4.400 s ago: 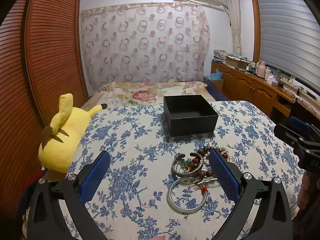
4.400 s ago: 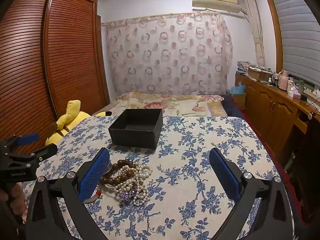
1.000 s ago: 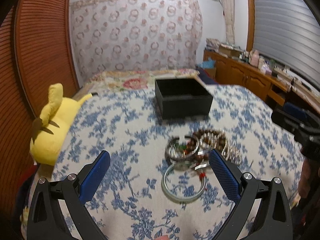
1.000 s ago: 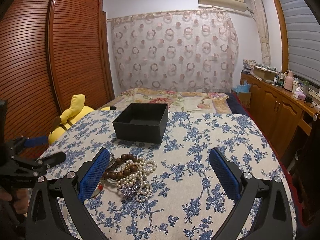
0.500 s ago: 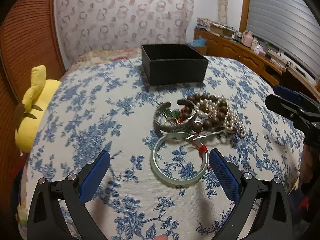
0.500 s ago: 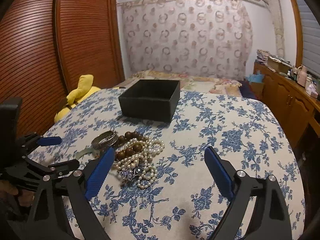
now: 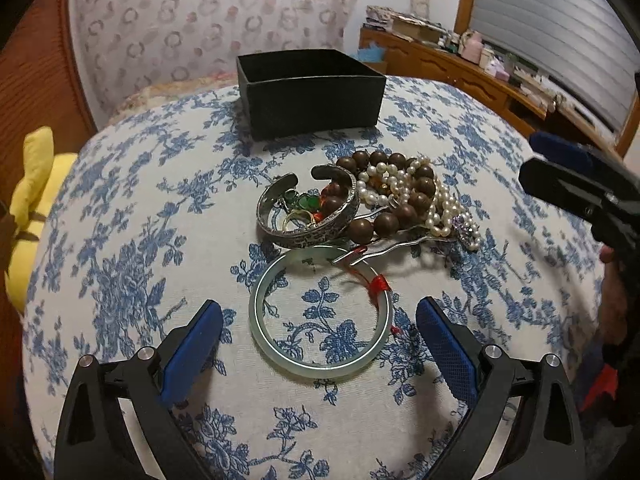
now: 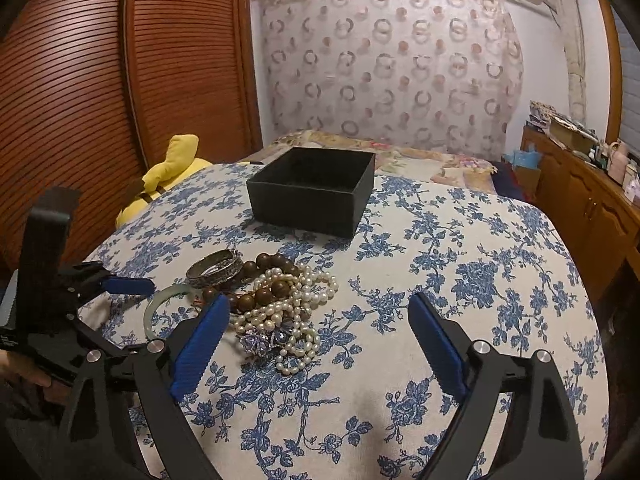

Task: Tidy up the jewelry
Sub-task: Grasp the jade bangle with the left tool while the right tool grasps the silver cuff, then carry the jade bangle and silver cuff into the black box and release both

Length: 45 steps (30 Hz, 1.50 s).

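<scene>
Left hand-held gripper (image 7: 319,336) is held wide apart, empty, straddling the pale green bangle (image 7: 320,312) on the bench (image 7: 120,240). Right hand-held gripper (image 8: 318,334) likewise apart, empty, near the pearl strands (image 8: 296,312). Black box (image 7: 310,92) beyond the pile.

Risks judged: the hard, smooth bangle squirted sideways; its red thread (image 7: 378,284), seemingly caught on the hairpin (image 7: 400,242), dragging tangled beads along.
</scene>
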Motion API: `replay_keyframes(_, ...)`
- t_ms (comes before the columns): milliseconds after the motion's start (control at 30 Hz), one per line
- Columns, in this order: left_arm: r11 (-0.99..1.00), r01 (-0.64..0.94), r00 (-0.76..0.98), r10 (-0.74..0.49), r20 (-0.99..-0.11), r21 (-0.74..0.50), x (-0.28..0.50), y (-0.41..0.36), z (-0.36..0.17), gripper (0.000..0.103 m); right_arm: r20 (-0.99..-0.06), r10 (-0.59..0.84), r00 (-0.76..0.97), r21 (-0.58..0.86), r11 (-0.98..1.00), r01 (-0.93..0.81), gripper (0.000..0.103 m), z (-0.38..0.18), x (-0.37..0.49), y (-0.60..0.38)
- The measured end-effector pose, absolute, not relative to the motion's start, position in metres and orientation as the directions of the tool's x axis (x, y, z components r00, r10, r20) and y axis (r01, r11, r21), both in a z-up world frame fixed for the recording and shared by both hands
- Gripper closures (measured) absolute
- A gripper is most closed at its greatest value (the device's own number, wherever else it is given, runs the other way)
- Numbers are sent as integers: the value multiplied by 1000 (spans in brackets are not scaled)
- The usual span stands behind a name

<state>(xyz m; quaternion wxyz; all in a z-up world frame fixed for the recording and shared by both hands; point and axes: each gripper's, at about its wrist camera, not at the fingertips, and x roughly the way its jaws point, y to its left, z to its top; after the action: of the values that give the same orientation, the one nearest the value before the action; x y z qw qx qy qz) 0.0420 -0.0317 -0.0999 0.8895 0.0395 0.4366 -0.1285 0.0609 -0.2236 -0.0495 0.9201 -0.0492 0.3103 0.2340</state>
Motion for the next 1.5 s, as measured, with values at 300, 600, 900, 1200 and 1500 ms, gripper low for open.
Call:
replay_keyframes(300,963,266,595,-192,-780,-34,36,-21,-94,34,-609,403,682,37,874,-484,11,-48,67,-216)
replay_keyframes(600,976,205,629,-190,-754,-74,25,13,-88,34,-623,484,614,51,809,-586,16,-46,71,-178)
replay_keyframes(900,987,141,668,-155,-728,-80,21,44,-82,34,-679,508,529,21,735,-678,22,-62,86,-127)
replay_keyframes(1200,992,98,697,-128,-705,-84,22,63,-77,34,-735,485,475,-22,682,-731,22,-75,100,-97)
replay_keyframes(1500,993,70,715,-114,-690,-91,26,77,-71,34,-770,421,479,-108,654,-748,24,-86,105,-80)
